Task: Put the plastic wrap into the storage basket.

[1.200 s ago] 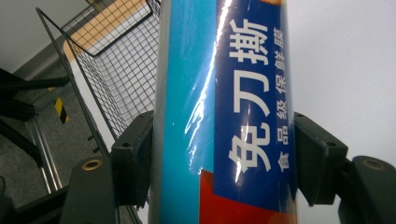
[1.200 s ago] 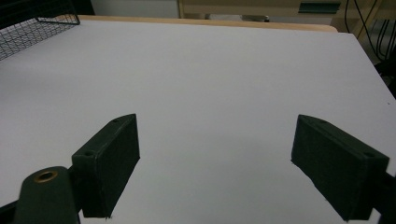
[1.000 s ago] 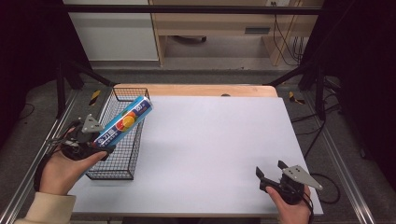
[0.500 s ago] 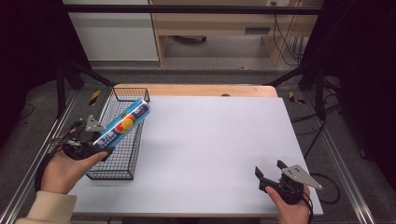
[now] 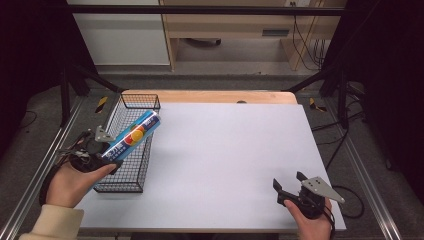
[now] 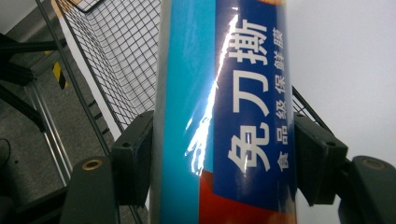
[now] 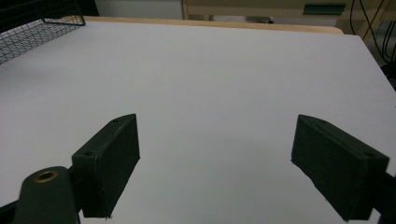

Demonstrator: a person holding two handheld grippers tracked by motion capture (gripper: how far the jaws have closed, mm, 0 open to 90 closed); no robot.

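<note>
Left gripper (image 5: 107,159) clamped on a blue cling-film box (image 5: 131,138), long and slim, white Chinese lettering, orange-red patch near the gripped end. In the left gripper view both black pads (image 6: 134,156) press flat on the box's (image 6: 224,112) two long sides, no gap. The grip is at the box's lower end; the box slants up and away from the hand, far end highest, over the black wire basket (image 5: 125,184). Box is in the air, not resting in the basket; can't tell if it brushes the rim. Left hand (image 5: 70,182) sits just off the desk's left edge, near the front left corner.

Wire basket stands on the desk (image 5: 230,160) along its left edge, long side running front to back, far end near the back left corner. Basket mesh (image 6: 116,60) shows behind the box in the left gripper view, and its corner (image 7: 32,28) shows at top left in the right gripper view.

Right gripper (image 5: 290,186) at the front right corner of the desk, jaws spread wide, nothing between them. Right gripper view: the two pads (image 7: 109,161) stand well apart over bare white desk surface (image 7: 215,84). Right hand (image 5: 310,222) at the front edge, well apart from box and basket.
</note>
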